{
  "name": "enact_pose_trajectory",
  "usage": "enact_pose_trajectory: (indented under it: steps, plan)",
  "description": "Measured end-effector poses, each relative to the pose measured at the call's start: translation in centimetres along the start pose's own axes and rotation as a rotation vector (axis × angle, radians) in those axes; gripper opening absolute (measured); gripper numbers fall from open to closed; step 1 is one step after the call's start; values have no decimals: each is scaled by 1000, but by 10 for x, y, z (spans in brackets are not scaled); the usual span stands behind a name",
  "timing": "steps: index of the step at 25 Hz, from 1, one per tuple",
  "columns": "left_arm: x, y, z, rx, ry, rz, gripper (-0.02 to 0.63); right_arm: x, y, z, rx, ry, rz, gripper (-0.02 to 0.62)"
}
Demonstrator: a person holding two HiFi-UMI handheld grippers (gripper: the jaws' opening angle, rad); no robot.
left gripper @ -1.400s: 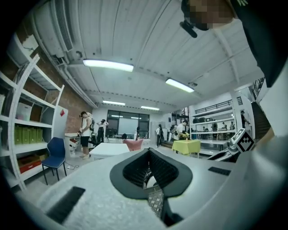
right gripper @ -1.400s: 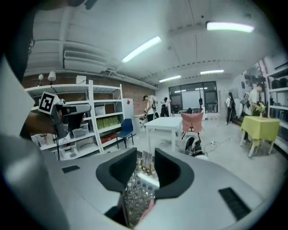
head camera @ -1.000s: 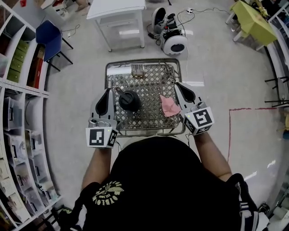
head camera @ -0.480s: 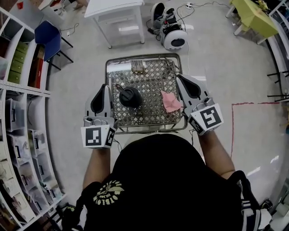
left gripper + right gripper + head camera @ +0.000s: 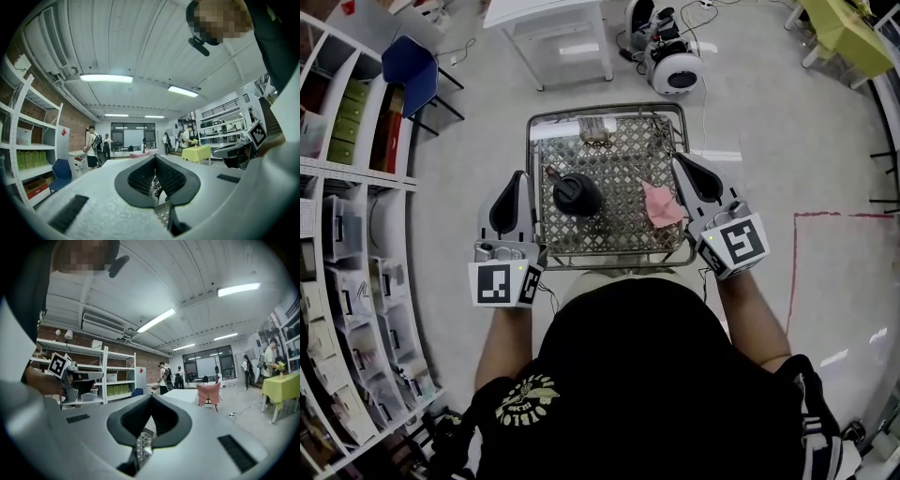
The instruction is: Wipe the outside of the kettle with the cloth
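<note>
Head view showed the cloth (image 5: 662,204) lying on the mesh table (image 5: 609,110) just inboard of the right gripper (image 5: 682,162) and well apart from the left gripper (image 5: 520,178), so the right hand was judged the nearer for picking it up. The kettle (image 5: 577,195) stood upright on the table's left half, just beside the left gripper. Both grippers' jaws were pressed together and empty, pointing level along the table's sides.

Ceiling strip lights (image 5: 106,78) glow bright; edges warp.
</note>
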State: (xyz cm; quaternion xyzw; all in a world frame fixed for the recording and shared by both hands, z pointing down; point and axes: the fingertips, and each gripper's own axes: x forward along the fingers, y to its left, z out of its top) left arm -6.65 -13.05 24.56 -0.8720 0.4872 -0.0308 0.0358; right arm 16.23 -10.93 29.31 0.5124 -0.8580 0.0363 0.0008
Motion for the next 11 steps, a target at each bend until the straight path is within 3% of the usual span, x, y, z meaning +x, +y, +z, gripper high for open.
enact_pose_trajectory:
  steps: [11]
  plan:
    - [-3,-12,2,70,25,27,9,5,-10,-12,26,-15,63,11]
